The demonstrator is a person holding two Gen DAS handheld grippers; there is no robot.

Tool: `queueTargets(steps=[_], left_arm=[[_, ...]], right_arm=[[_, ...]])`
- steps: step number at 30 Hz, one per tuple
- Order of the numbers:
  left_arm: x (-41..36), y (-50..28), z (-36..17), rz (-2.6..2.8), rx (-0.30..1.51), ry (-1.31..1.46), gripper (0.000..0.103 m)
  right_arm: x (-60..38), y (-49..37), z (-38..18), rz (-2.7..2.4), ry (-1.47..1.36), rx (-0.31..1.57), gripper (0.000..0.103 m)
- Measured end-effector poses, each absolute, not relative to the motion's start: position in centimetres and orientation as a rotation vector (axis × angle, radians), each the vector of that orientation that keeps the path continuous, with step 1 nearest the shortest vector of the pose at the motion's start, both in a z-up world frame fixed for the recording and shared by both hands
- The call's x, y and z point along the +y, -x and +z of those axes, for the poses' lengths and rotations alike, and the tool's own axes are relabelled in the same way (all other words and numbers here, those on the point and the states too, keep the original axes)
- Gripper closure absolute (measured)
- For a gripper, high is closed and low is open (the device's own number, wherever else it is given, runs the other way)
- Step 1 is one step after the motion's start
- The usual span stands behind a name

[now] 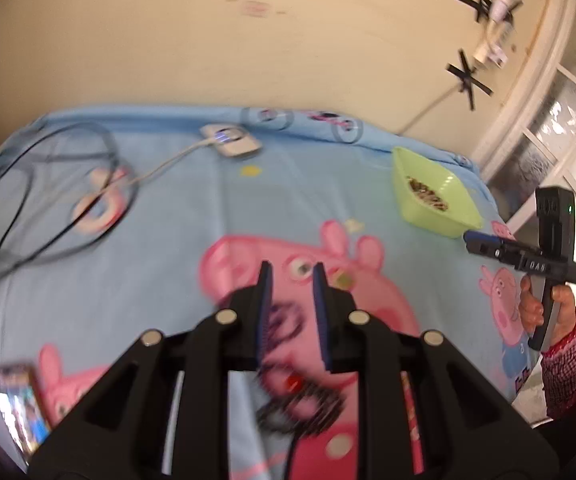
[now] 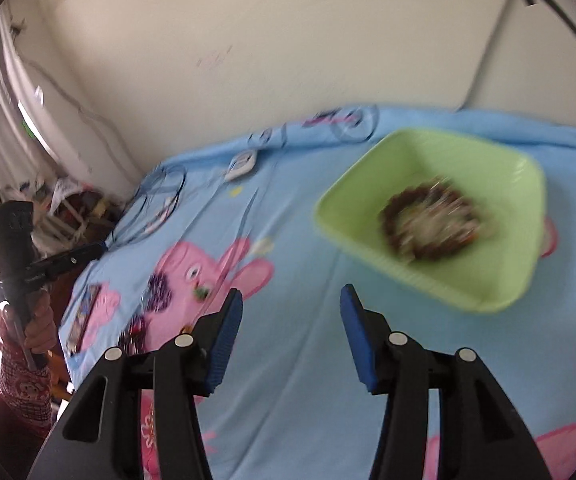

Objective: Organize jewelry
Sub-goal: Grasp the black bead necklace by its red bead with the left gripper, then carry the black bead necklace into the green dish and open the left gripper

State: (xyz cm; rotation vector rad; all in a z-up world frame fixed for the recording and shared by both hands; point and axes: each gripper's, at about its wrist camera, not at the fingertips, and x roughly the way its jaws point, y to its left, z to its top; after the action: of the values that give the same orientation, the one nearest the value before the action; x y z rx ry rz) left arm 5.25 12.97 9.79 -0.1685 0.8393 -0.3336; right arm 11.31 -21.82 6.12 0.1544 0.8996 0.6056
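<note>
Holding jumbled jewelry (image 2: 431,220), green tray (image 2: 523,184); left gripper (image 1: 289,276) narrow, right gripper (image 2: 291,300) wide, both empty.

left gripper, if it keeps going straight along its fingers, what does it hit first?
Likely the dark beaded jewelry lying on the blue bedsheet right between and below the left gripper fingers. Nothing is held. Blur makes depth uncertain; it may reach the sheet just past the beads.
</note>
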Motion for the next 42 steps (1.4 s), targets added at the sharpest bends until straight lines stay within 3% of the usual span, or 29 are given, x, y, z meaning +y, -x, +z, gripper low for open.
queueTargets(steps=[4, 13, 31, 42], left_arm=[[15.5, -3.3, 8.4, -0.304, 0.843, 0.227, 0.084], [14.4, -2.5, 5.3, -0.355, 0.891, 0.222, 0.084], [10.3, -2.6, 1.3, -0.456, 0.983, 0.085, 0.084], [12.5, -2.0, 5.9, -0.49, 0.871, 0.207, 0.088]], right_arm=[[-18.8, -10.1, 4.9, 0.656, -0.136, 0.926, 0.077], [-13.4, -6.1, 4.0, 0.753, -0.029, 0.906, 0.094], [-9.3, -5.7, 1.4, 0.844, -0.002, 0.939, 0.094], [-6.5, -4.2, 1.4, 0.825, 0.214, 0.862, 0.095]])
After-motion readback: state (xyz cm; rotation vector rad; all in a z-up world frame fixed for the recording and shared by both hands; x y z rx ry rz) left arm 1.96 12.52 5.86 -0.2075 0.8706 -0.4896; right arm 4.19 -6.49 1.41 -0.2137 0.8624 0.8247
